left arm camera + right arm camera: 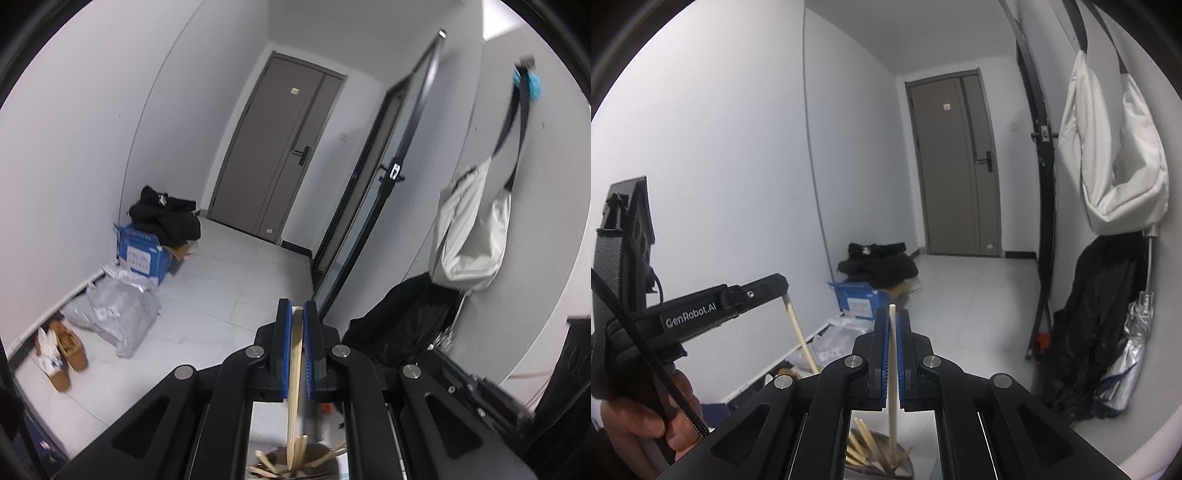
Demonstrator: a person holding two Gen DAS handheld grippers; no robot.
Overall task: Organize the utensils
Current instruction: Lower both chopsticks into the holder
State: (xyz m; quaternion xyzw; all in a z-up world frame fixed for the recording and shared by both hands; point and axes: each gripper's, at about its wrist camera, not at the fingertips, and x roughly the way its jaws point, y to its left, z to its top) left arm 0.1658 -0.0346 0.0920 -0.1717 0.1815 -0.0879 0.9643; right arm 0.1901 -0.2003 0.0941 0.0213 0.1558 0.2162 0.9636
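Note:
My left gripper is shut on a pale wooden chopstick that runs down between its blue pads toward a round grey holder with several wooden sticks in it. My right gripper is shut on another chopstick, held nearly upright, its lower end reaching into the same holder. In the right wrist view the left gripper shows at the left, held by a person's hand, with its chopstick slanting down from its tip.
A grey door closes the far end of the hallway. A blue box with black clothes, plastic bags and brown shoes lie along the left wall. A white bag, black coat and umbrella hang on the right.

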